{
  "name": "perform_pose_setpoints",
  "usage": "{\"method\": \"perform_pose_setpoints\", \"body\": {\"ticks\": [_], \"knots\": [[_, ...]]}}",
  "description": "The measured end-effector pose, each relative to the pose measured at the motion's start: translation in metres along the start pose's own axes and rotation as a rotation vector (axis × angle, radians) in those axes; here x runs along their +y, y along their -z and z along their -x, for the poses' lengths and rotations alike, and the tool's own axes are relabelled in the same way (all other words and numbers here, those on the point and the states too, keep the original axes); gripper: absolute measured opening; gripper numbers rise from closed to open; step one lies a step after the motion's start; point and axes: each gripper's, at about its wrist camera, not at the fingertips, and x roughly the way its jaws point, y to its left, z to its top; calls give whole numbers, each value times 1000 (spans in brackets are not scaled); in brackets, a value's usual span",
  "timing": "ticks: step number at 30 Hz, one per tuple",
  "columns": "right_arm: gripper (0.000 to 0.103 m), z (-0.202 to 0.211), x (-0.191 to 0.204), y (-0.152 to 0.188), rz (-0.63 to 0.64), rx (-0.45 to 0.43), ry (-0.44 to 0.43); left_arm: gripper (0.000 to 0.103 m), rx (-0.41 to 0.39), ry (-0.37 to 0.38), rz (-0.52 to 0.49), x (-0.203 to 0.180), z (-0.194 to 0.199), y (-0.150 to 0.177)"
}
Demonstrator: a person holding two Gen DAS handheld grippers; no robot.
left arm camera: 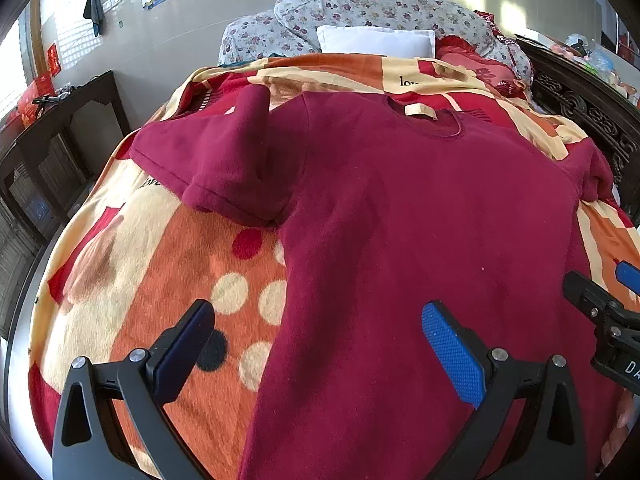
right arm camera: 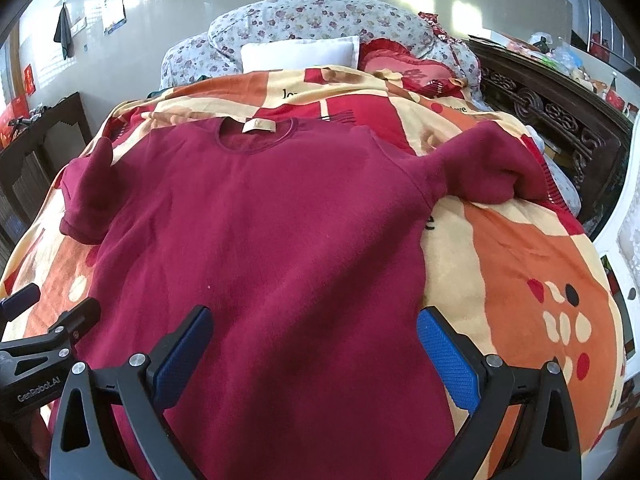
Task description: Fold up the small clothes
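Note:
A maroon short-sleeved T-shirt (left arm camera: 420,216) lies spread flat on the bed, neck and beige label (left arm camera: 420,111) at the far end; it also shows in the right wrist view (right arm camera: 272,224). Its left sleeve (left arm camera: 216,164) is rumpled and its right sleeve (right arm camera: 480,168) is bunched up. My left gripper (left arm camera: 320,344) is open and empty above the shirt's lower left edge. My right gripper (right arm camera: 312,344) is open and empty above the shirt's lower right part. Each gripper shows at the edge of the other's view.
An orange, red and cream patterned blanket (left arm camera: 160,280) covers the bed. A white pillow (right arm camera: 300,53), a floral quilt (right arm camera: 320,16) and a red cushion (right arm camera: 408,68) lie at the head. A dark carved bed rail (right arm camera: 560,120) runs along the right; dark furniture (left arm camera: 60,140) stands left.

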Motion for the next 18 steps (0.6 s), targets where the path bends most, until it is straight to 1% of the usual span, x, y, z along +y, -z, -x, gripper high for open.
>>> {"method": "perform_pose_setpoints", "body": {"ticks": [10,14,16,18], "knots": [[103,-22,16,-22,28,5,-8,103,8,3,41,17,-15,-24],[103,-30,25,-30,45,3,-12,103,16,1,36,24,-22,-32],[103,-34,28,-34,43,4,-19,103,19,9,51,33,-24,-38],[103,-38,29,-36,36,4,-27,103,27,25,87,48,-28,-45]]}}
